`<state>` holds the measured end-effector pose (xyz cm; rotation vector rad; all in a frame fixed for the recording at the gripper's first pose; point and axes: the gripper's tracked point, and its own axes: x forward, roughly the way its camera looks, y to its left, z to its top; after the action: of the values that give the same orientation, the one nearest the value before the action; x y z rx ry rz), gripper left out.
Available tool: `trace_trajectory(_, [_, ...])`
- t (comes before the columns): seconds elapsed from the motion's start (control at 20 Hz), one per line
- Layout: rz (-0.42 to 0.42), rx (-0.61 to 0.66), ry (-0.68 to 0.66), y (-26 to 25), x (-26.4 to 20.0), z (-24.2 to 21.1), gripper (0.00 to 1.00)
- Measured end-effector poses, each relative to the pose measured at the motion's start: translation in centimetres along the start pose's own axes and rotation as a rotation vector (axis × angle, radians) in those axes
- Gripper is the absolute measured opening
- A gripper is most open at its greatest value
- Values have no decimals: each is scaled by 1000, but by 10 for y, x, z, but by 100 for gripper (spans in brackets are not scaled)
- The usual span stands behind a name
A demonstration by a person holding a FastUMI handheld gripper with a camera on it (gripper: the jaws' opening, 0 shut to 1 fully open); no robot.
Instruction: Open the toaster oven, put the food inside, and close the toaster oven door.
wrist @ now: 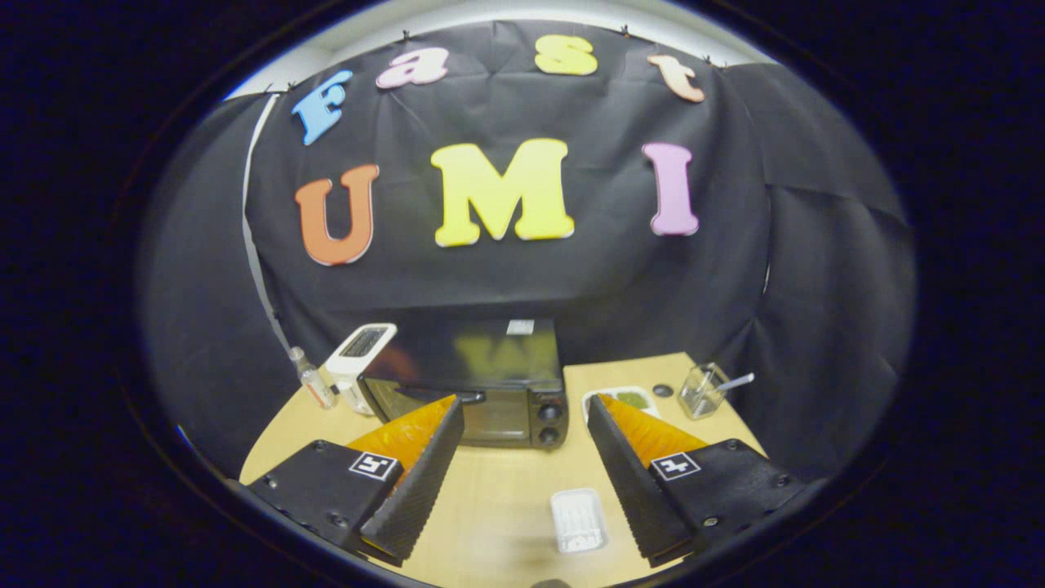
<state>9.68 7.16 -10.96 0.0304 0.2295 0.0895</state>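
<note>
Door shut on the black boxy toaster oven (490, 392) at the back of the wooden worktop (506, 490); green food on a white plate (622, 398) sits just beside it, outside, so loading remains. Gripper (522, 465) hovers above the worktop, jaws spread wide and empty, aimed toward the oven, a white ridged tray (578, 520) between them.

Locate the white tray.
The white tray lies on the table, between the open gripper's fingers near the right one, short of the toaster oven.
</note>
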Motion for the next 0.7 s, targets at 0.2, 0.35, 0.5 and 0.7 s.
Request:
trace_trajectory(0.2, [16,-45,-166,-31,-57,55,98])
trace_trajectory(0.35, [-1,-63,-287,-56,-90,79,98])
trace_trajectory(0.5, [-26,-59,-295,-80,-111,77,98])
trace_trajectory(0.7, [3,-36,-295,-99,-128,68,98])
